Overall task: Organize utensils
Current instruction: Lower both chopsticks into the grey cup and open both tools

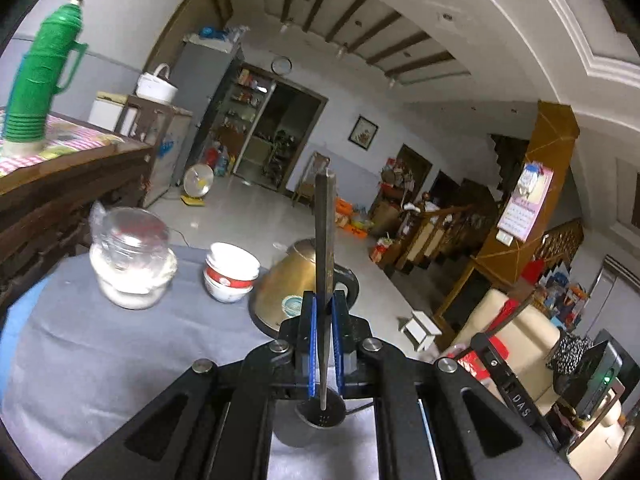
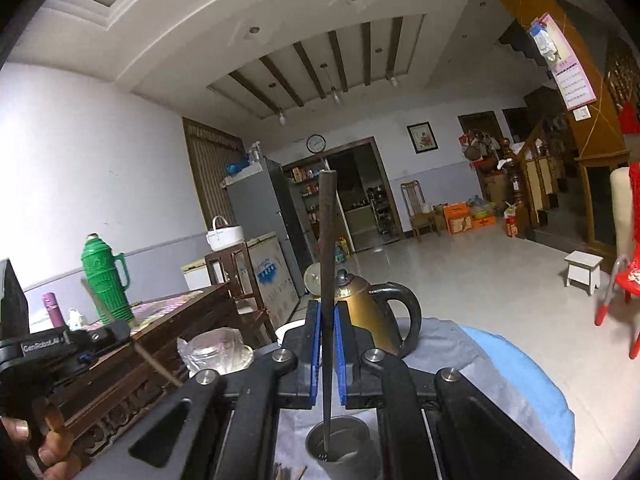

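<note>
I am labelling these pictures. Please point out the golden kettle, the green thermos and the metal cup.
golden kettle (image 2: pixel 366 304): right wrist view, on its golden body.
green thermos (image 1: pixel 38 76): left wrist view, on the middle of its ribbed body.
metal cup (image 2: pixel 344 458): right wrist view, on its front wall below the rim.

Black gripper (image 1: pixel 325 312) frames, blue-padded jaws, silver round bolts.

Two dark chopsticks (image 1: pixel 325 240) (image 2: pixel 327 240) upright — tips over metal cup (image 2: pixel 338 446).
</note>
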